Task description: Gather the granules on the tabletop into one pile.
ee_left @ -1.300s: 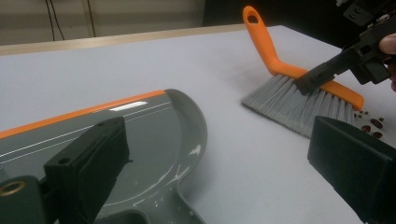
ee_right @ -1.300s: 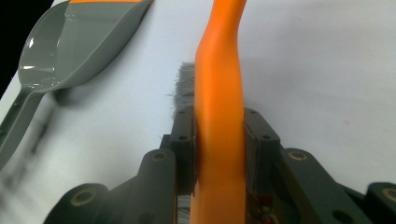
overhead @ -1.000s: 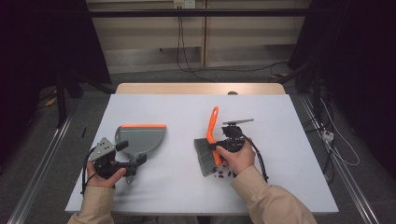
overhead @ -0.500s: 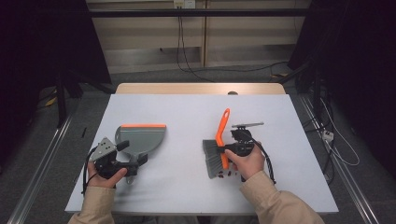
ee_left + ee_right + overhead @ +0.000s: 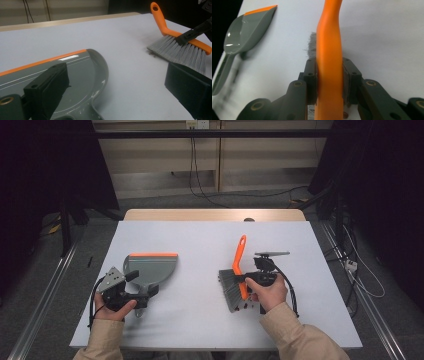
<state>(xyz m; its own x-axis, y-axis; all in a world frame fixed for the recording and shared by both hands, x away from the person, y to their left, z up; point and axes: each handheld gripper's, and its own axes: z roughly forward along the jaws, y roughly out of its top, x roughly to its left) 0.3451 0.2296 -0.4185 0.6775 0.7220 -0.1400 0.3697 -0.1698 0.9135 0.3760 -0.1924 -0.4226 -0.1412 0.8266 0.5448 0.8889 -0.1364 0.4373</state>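
1. Right claw [image 5: 245, 280] clamped on the orange back of the brush [image 5: 238, 270], pads pressed against both sides, plainly seen in the right gripper view [image 5: 329, 82].
2. Left claw [image 5: 145, 287] parted wide, resting over the handle end of the grey dustpan [image 5: 150, 269]; nothing pinched between its jaws in the left gripper view, with the pan [image 5: 75, 75] lying beside the one jaw and the other jaw well apart from it.
3. Brush standing right of middle on the pale worktop [image 5: 200, 240], grey bristles pointing towards the dustpan, orange handle angled away towards the far edge.
4. Dustpan lying flat left of middle, orange lip on its far side, well apart from the brush with bare worktop between.
5. Nothing lying between the two tools.
6. Around: dark floor, cables [image 5: 200, 180] trailing behind the worktop, a metal rail [image 5: 45, 295] along the left side.
7. Counted: one brush, one dustpan, two claws, two hands [image 5: 270, 292] in beige sleeves.
8. Hard to make out: dustpan handle largely covered by the left claw from above; brush bristles mostly hidden behind the handle in the right gripper view; brush's near end cut off there by the bottom edge.
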